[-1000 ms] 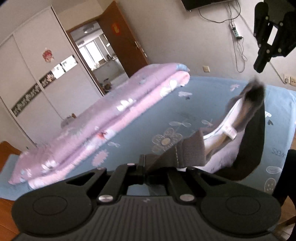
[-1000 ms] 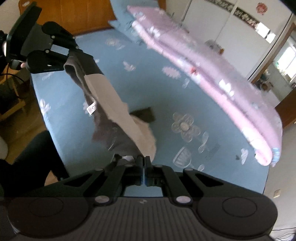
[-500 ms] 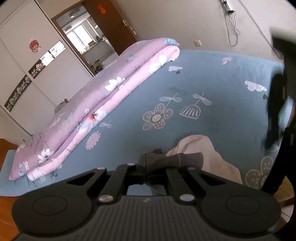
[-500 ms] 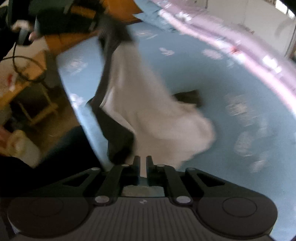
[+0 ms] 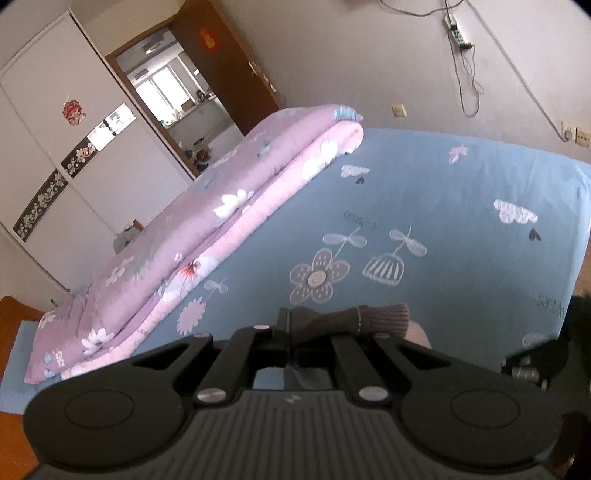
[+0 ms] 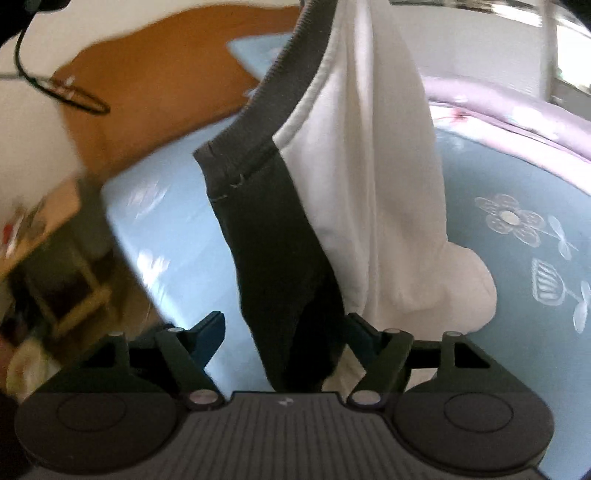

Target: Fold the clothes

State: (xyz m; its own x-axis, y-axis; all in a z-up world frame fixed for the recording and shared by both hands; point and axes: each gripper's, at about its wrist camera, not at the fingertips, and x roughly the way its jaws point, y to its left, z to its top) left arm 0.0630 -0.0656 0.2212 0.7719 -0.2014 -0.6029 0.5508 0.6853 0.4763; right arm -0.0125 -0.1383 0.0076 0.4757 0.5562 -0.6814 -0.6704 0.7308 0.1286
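Left gripper [image 5: 290,334] is clamped tight on the garment's [image 6: 362,177] dark ribbed hem. Right gripper [image 6: 284,332] has just been opening, jaws wide apart with cloth between them, pads off it. The garment hangs over the blue bed [image 5: 461,206], quilt [image 5: 207,229] behind.

white-and-grey garment [image 6: 362,177], blue floral sheet [image 5: 461,221]

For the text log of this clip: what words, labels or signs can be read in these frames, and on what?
Sheet, near its right edge: upside-down print that reads about "SWEET"; cut off, not sure.
Sheet, above the flower: a small dark word, too blurred to read.
Door: a red and gold sign, character not legible.
Wardrobe: a red ornament, no text legible.
Garment: no label visible.
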